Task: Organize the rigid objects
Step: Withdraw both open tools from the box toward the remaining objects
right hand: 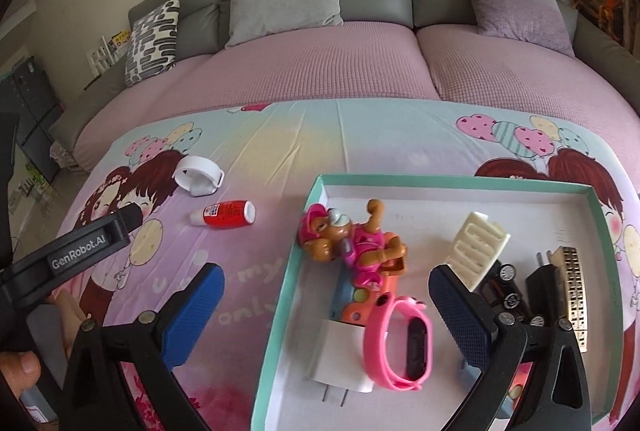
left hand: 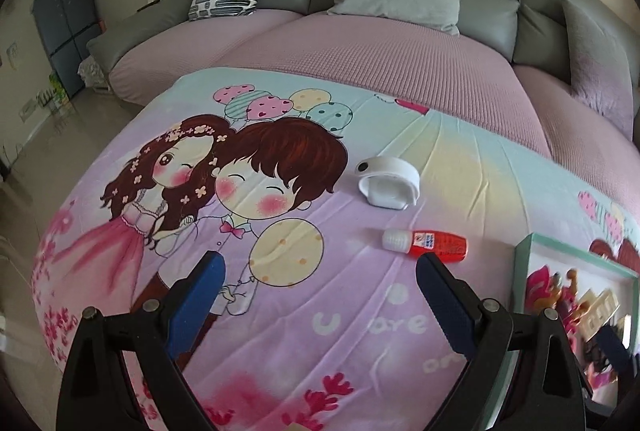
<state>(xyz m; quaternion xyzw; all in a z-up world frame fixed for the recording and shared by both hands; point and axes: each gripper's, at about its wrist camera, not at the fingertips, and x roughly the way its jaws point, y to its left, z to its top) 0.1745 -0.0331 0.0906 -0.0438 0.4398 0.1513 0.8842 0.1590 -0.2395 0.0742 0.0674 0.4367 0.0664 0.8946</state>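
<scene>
Lying loose on cartoon bedsheet (left hand: 280, 311): 1 white watch (left hand: 387, 183), 1 red glue bottle (left hand: 426, 243); left gripper (left hand: 320, 275), right gripper (right hand: 326, 287) both agape, empty.

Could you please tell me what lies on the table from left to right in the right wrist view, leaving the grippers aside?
White wristband → red bottle → teal box holding the toys.

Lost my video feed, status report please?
Left gripper and right gripper open, empty. Red bottle, white band outside box. Nothing blocking.
</scene>
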